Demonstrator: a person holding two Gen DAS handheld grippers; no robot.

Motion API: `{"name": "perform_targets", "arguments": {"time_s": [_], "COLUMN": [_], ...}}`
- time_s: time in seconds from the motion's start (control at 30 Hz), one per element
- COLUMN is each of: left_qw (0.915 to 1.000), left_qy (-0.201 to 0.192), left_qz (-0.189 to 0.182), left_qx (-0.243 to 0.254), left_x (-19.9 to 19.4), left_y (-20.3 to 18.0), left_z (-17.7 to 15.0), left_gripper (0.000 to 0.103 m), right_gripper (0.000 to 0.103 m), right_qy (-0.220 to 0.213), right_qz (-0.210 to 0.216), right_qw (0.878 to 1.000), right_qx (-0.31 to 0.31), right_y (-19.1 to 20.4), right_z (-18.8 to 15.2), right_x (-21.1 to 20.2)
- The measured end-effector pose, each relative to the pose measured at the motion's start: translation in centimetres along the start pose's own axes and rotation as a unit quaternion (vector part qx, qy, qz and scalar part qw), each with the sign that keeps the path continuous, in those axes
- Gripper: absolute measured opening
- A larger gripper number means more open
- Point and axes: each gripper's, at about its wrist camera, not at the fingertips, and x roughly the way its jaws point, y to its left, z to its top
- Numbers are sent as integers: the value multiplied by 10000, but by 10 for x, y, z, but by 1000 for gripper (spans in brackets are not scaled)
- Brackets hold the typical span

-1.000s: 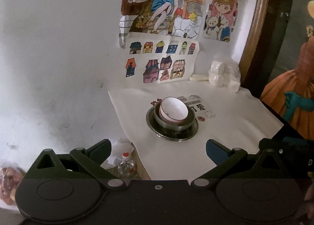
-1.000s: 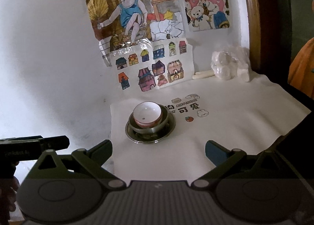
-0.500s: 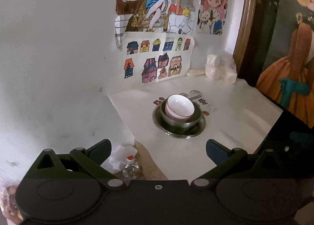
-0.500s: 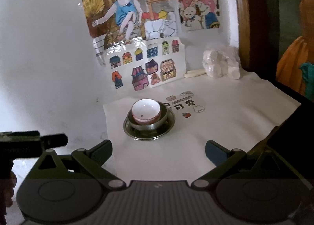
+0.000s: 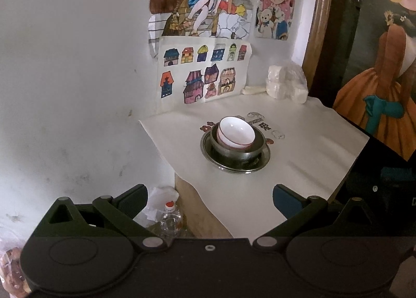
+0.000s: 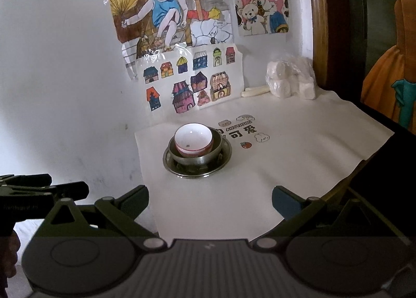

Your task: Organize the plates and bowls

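A white ceramic bowl with a red rim [image 5: 236, 133] [image 6: 193, 140] sits tilted inside a steel bowl [image 5: 235, 151] [image 6: 197, 159], which stands on a steel plate [image 5: 262, 160] [image 6: 226, 156] on the white cloth-covered table [image 5: 299, 152] [image 6: 299, 155]. My left gripper [image 5: 209, 198] is open and empty, held back from the table's near left corner. My right gripper [image 6: 210, 198] is open and empty, above the table's front edge. The left gripper also shows at the left edge of the right wrist view [image 6: 44, 190].
Coloured drawings [image 5: 205, 77] [image 6: 192, 79] hang on the wall behind the table. A plastic bag of white lumps [image 5: 286, 82] [image 6: 291, 79] lies at the back right. A plastic bottle [image 5: 170, 220] stands on the floor by the table's left side. A painting [image 5: 384, 95] leans at the right.
Both grippers have pulled back and shifted slightly; the stack of bowls looks a little farther away and has not moved. Both stay open.
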Motion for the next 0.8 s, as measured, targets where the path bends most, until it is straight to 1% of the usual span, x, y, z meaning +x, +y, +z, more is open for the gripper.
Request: {"name": "perform_targets", "arguments": {"time_s": [0.8], "left_qw": [10000], "left_qy": [33], "left_qz": [-68], "left_qx": [45], "left_x": [4], "left_y": [-5], "left_z": [2], "left_gripper": [102], "right_gripper": [103], "right_qy": [64], "right_qz": [0], "right_qw": [10000], "right_qx": [-8], "right_y": [-6], "right_z": [2], "right_x": [5]}}
